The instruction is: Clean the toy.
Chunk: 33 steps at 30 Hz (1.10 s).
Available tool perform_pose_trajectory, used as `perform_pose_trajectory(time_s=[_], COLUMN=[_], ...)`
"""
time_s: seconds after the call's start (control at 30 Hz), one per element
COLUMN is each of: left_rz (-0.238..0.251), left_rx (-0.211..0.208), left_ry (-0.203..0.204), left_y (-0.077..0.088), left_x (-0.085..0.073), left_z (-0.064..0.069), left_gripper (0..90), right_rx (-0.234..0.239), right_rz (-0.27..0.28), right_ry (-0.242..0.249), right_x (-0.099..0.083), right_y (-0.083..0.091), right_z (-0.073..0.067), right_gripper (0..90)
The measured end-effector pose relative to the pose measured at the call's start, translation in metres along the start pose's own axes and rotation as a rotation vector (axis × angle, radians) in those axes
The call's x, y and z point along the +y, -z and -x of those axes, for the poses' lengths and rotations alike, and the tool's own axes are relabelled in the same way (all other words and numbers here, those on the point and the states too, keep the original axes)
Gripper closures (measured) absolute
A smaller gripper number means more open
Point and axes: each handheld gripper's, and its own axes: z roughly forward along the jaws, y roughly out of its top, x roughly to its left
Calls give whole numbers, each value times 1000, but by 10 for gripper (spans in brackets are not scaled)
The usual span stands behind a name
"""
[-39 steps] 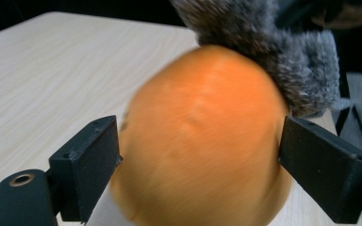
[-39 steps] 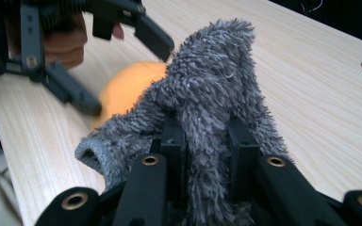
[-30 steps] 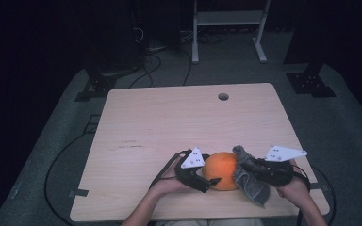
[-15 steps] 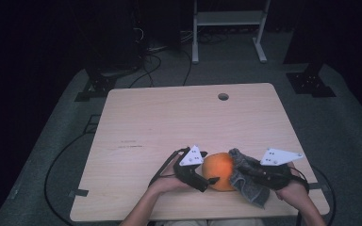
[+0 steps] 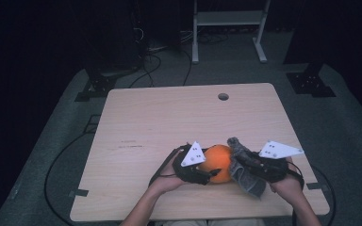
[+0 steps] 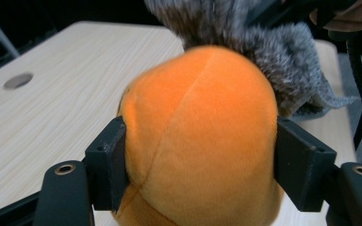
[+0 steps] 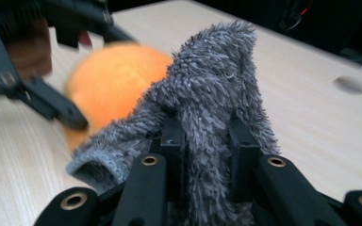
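- High view: the round orange plush ball (image 5: 218, 161) sits near the front edge of the pale wooden table (image 5: 169, 122), between the two hands. The left gripper (image 5: 206, 173) covers the ball's left side, and its fingertips are hard to make out against the dark body. A shaggy grey cloth (image 5: 243, 169) hides the ball's right side and hangs over the nose of the right gripper (image 5: 240, 162), so its jaws are not seen here. A small round hole (image 5: 223, 96) lies near the table's far edge. The forearms are cut off at the bottom.
- Left gripper view: the ball is held between the two black pads (image 6: 111, 165), which press into its sides; the jaws have just been closing on it. The ball's underside is cut off by the frame, and the grey cloth touches its far top.
- Right gripper view: the jaws are clenched on the cloth, which stands up in a fold between them. The orange ball behind it is blurred and touches the cloth.
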Motion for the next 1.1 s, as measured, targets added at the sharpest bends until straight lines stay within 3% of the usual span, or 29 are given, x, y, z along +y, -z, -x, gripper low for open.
perform_pose_trajectory(time_s=[0.1, 0.17, 0.27, 0.33, 0.4, 0.5, 0.53, 0.6, 0.7, 0.8, 0.87, 1.0, 1.1], left_rz=[-27, -22, -5, 3, -20, -66, -48, -56, -20, 49, 88, 29, 33], left_rx=[-13, -10, -12, -13, 0, -7, -15, -19, -47, -102, -102, -90, -108], left_ry=[13, 11, 5, 16, -2, -35, -37, -62, -85, -22, 12, 56, 73], left_y=[0, 0, 6, 11, 11, 3, 2, 1, 4, 10, 14, 7, -4], left_x=[-7, -6, -2, 0, 0, 0, -1, -1, -6, -8, -10, -18, -25], left_z=[-4, -4, -5, -7, -6, -1, 1, 3, -1, -9, -14, -20, -20], left_gripper=[290, 290, 291, 291, 292, 292, 293, 282, 213, 173, 169, 105, 72], right_rx=[20, 35, -5, -4, 16, 97, 117, 102, 114, 102, 83, 94, 88], right_rz=[-75, -89, -107, -100, -57, 31, 38, 5, -14, -23, -39, -33, -37], right_ry=[-42, -83, -65, -68, -64, -61, -52, -14, -43, -45, -32, -61, -67], right_x=[-20, -28, -26, -25, -18, -2, 2, 1, -8, -12, -15, -18, -20], right_y=[-20, -25, -20, -16, -11, -5, -7, -15, -21, -20, -20, -20, -20], right_z=[8, 12, 15, 15, 9, -5, -10, -17, -12, -10, -10, -5, -3], right_gripper=[721, 721, 722, 723, 723, 722, 721, 720, 721, 720, 720, 720, 718])
